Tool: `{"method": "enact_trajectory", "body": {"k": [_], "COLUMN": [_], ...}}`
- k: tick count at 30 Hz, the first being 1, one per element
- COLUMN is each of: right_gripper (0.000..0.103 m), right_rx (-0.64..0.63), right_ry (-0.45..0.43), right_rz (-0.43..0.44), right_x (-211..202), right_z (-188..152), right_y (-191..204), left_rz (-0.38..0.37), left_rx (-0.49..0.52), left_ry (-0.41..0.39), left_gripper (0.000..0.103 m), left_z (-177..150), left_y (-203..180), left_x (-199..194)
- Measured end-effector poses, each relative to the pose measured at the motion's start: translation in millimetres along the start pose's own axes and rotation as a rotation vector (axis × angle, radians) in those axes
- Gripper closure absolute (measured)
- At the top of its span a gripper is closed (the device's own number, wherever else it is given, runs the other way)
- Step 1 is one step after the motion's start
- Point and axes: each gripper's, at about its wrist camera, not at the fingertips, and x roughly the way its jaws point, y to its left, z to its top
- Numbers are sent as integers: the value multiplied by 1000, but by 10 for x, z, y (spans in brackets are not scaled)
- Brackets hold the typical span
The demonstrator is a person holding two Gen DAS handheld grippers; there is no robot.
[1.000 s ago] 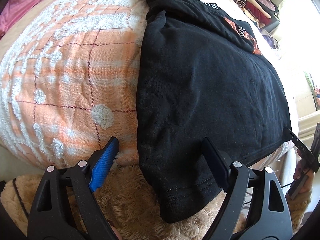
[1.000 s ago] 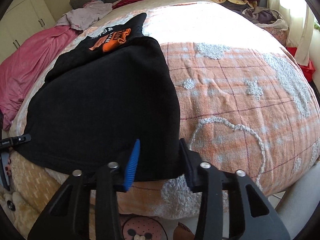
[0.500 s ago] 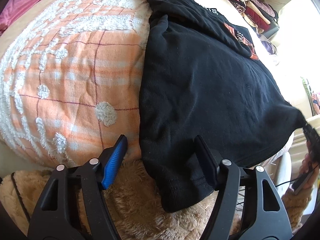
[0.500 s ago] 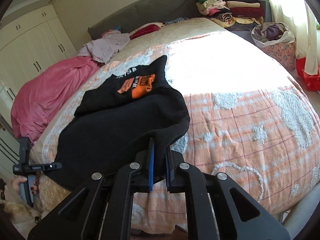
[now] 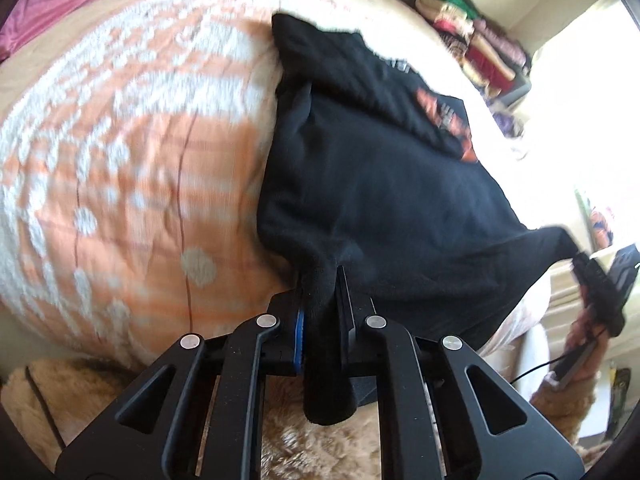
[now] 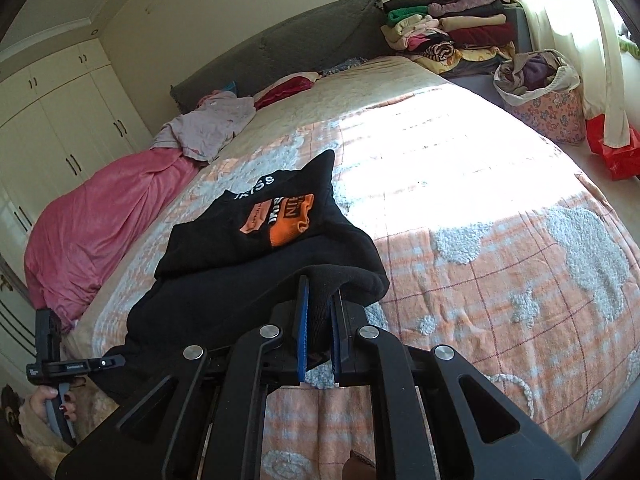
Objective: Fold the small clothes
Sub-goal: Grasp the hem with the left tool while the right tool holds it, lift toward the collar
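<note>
While the black shirt (image 5: 380,200) lies spread over the near end of the bed, on the orange checked bedspread (image 5: 132,168), the left gripper (image 5: 320,312) is clamped on the shirt's near left corner, blue pad on one side, black pad on the other, a bunched fold of hem squeezed between them and hanging down behind the jaws. Across the cloth, the right gripper (image 6: 318,328) is likewise pinched tight on the opposite near corner, the thick rolled edge caught between its two blue pads and raised off the bedspread, so the shirt sags between the two grips. Left wrist view: blurred, close, it shows a tan fluffy blanket (image 5: 328,440) under the gripper and the other tool at far right with a hand (image 5: 584,336) on it. Right wrist view: much wider, it takes in the orange print (image 6: 280,220) on the shirt's far part, a pink blanket (image 6: 100,220), white wardrobe doors (image 6: 60,120), a grey headboard (image 6: 288,48), stacked folded clothes (image 6: 448,32) and a flowered basket (image 6: 548,108).
</note>
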Motion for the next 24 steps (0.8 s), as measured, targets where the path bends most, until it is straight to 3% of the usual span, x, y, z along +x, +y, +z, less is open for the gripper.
{"method": "enact_trajectory", "body": {"k": [12,24], "right_gripper": [95,95], "right_rx": [4,-50], "right_ry": [-75,-147], "right_rz": [37,54], "right_x": [84,576], "right_z": [401,1121], "right_y": [140,328], "left_rz": [-67,-43], "left_rx": [-41,-96], "left_ry": [-178,-273], "left_gripper": [98,98], "left_z": [705,1445], "left_y": [-54,-5], "left_x": [-275,-232]}}
